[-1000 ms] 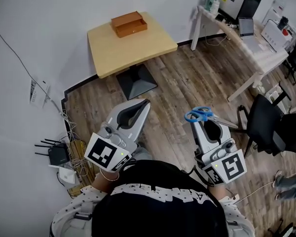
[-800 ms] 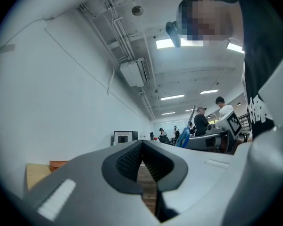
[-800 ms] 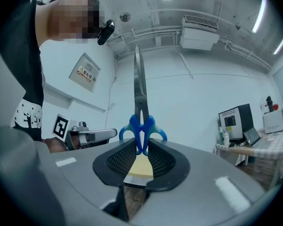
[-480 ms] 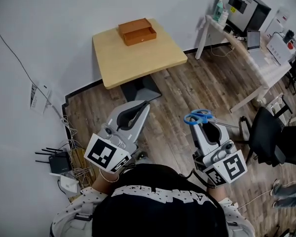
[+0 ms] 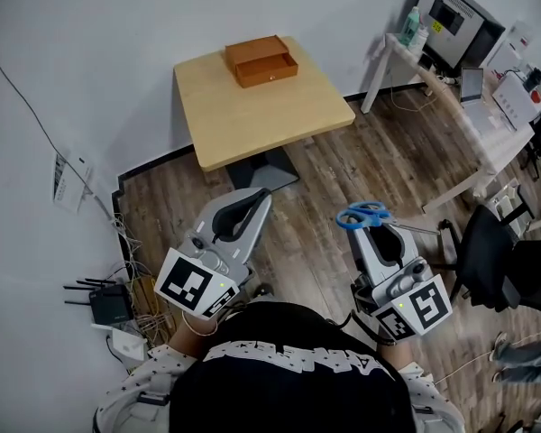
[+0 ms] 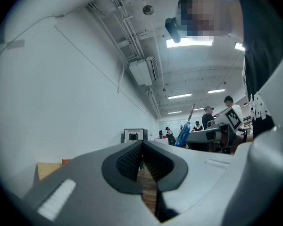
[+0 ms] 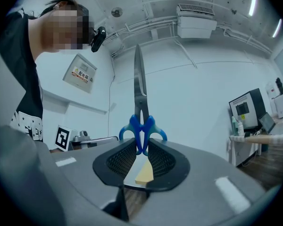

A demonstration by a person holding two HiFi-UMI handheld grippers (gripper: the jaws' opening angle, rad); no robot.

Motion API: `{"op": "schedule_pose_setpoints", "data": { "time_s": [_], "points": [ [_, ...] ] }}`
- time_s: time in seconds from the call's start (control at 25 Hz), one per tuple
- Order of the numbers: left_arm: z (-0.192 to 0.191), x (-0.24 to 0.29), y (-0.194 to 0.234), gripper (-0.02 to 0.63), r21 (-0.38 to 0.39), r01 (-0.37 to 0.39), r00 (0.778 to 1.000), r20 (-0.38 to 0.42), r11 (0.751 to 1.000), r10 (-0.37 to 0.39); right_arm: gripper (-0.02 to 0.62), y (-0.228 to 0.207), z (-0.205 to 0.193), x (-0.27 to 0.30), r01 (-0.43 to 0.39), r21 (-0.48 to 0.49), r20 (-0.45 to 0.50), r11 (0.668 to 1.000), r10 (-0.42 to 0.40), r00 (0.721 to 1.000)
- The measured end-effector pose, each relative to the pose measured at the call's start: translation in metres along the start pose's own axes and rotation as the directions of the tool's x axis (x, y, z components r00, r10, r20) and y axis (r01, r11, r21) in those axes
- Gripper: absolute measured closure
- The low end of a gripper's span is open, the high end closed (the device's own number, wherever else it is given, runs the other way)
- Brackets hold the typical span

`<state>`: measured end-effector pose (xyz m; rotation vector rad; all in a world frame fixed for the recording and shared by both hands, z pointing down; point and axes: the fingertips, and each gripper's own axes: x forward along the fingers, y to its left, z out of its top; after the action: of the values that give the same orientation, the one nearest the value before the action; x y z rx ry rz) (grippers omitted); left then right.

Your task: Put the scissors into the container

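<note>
Item 1, nearest: left gripper (image 5: 261,194), held low in front of the person. Jaws are closed tip to tip with nothing between them; only floor (image 5: 316,170) shows through the gap behind the tips in the left gripper view (image 6: 141,143).

Item 2, alongside: right gripper (image 5: 368,227), jaws clamped on the scissors (image 5: 355,215). The right gripper view (image 7: 141,147) shows the two blue handle loops pinched between the pads and the closed blades (image 7: 139,79) pointing straight away from the gripper. In the head view the blades run off to the person's right, over the floor.

Item 3, middle distance: bare wood floor between the person and the table (image 5: 270,120).

Item 4, far: container (image 5: 261,60), an open brown box on the table's far edge, near the wall. Nothing can be made out inside it.

Item 5, far right: desk (image 5: 455,115) with monitor (image 5: 458,12), not part of the task.

Progress, as a judgement: pickup is done and the grasp looks secure. The carry is under way, with scissors and container well apart. Left to do: reach the table, bring the scissors over the box, release.
</note>
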<state>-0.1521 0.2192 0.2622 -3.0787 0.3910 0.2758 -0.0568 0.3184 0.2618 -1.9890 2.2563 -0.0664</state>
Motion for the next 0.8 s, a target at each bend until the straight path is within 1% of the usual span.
{"op": "schedule_pose_setpoints", "data": {
  "time_s": [0.52,0.8],
  "points": [
    [-0.009,-0.002,0.068,0.606,-0.016,0.001,1.0,0.001,1.0,-0.001,0.503,0.007,-0.011,0.069,0.011,-0.016,-0.023,1.0,-0.011,1.0],
    [-0.011,-0.004,0.086,0.606,-0.015,0.004,1.0,0.008,1.0,-0.004,0.502,0.011,-0.014,0.086,0.022,-0.026,-0.029,0.999,-0.023,0.999]
  ]
}}
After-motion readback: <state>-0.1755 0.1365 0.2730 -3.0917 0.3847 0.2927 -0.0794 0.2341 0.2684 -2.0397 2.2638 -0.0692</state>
